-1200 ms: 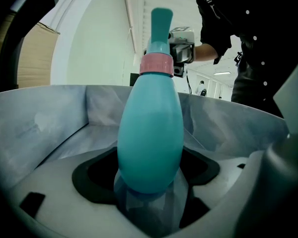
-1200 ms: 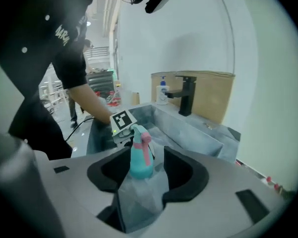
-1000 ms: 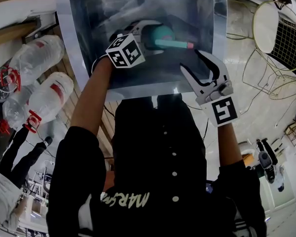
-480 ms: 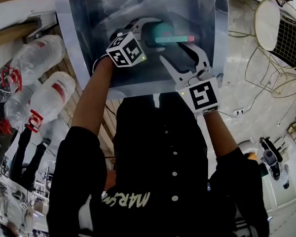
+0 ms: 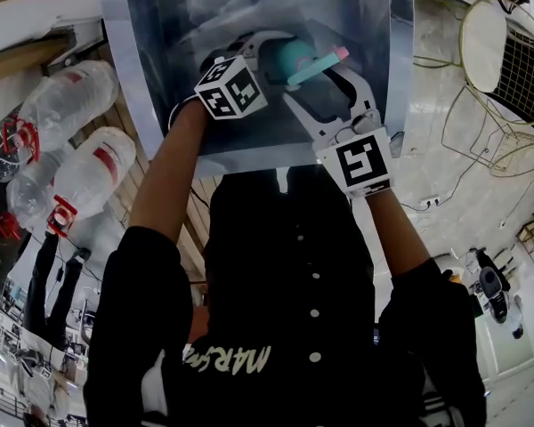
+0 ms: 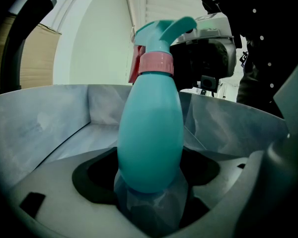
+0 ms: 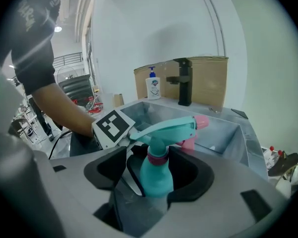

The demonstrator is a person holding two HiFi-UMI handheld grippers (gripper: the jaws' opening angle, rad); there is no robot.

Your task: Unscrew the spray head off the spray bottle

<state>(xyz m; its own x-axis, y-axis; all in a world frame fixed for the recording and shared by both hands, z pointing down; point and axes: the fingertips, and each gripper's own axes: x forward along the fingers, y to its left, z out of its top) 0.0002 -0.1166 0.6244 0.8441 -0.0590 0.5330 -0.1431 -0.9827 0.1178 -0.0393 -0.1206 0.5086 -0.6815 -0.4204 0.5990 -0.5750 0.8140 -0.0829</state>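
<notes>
Over the steel sink [image 5: 160, 87], left gripper [image 5: 265, 53] clamps the teal plastic spray bottle [image 6: 151, 128]; right gripper [image 5: 323, 92], jaws just opening, straddles it untouched; black faucet [image 7: 183, 81] behind.

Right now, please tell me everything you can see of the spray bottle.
The spray bottle is teal, smooth plastic by its look, with an egg-shaped body. A pink collar joins it to a teal spray head, still on, with a pink nozzle and pink trigger. It is held roughly upright over the grey metal sink. The left tongs are shut on its lower body. The right tongs flank its shoulder; their jaws have just been opening and do not press it.
</notes>
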